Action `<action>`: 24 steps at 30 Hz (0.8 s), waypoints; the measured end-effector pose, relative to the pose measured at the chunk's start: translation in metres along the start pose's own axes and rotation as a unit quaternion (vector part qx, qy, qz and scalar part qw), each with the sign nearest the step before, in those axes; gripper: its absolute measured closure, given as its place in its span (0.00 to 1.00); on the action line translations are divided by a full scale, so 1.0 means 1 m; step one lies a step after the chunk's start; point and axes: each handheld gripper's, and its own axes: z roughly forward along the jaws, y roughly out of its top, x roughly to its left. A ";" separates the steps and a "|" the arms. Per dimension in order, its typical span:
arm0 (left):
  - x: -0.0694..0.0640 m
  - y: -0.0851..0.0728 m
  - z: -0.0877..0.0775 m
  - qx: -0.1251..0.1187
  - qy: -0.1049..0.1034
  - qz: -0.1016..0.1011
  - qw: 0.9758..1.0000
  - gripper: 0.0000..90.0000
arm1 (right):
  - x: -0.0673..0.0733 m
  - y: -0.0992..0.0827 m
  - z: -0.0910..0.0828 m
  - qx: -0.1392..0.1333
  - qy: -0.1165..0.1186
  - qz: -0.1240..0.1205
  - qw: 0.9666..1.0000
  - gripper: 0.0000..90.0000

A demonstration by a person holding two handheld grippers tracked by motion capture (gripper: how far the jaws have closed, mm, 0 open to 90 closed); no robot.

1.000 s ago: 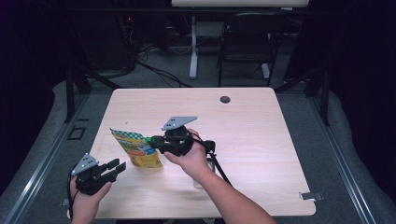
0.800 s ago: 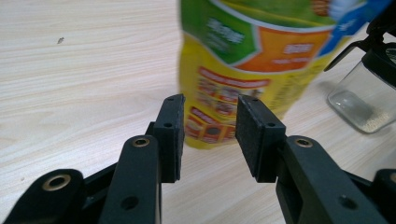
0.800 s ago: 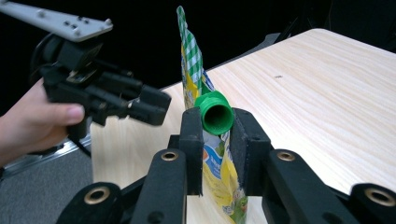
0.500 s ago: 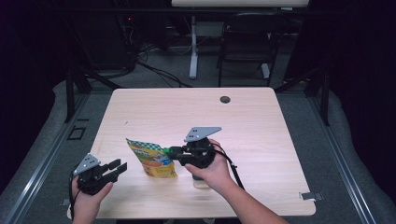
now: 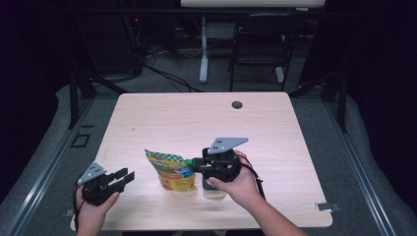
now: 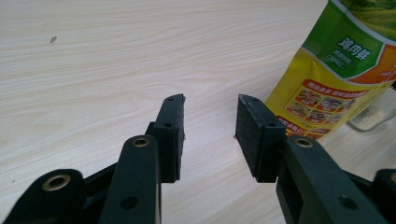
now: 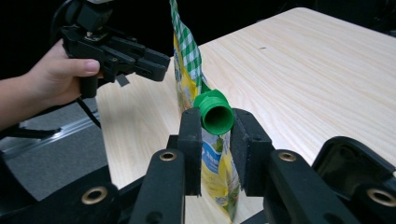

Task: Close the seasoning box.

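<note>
Wooden table (image 5: 305, 132), pale grain, cable hole (image 5: 237, 104) near the far edge at about 12 o'clock. Yellow-and-green pouch (image 5: 172, 170) stood upright near the front edge, around 6 o'clock from the table's centre, its green spout cap (image 7: 215, 113) pointing toward the right hand. Right gripper (image 5: 195, 164) at 3 o'clock of the pouch: jaws closed on the pouch's edge just below the cap, pads pressing on both faces in the right gripper view. Small clear container (image 5: 214, 189) sat on the table under that hand, partly hidden. Left gripper (image 5: 124, 177) at 9 o'clock of the pouch, near the front-left corner, apart from it; jaws parted, nothing between the pads (image 6: 170, 135).
</note>
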 end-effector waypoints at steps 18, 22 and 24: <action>-0.001 0.000 -0.001 -0.003 -0.002 0.005 1.000 0.68 | 0.011 0.042 0.014 -0.004 -0.005 -0.036 0.999 0.76; 0.000 0.000 -0.001 -0.002 -0.001 0.005 1.000 0.68 | 0.015 0.054 0.026 0.003 0.003 -0.048 0.999 0.76; 0.001 0.000 -0.001 0.005 -0.002 0.005 1.000 0.68 | 0.016 0.059 0.034 0.008 0.007 -0.050 0.999 0.77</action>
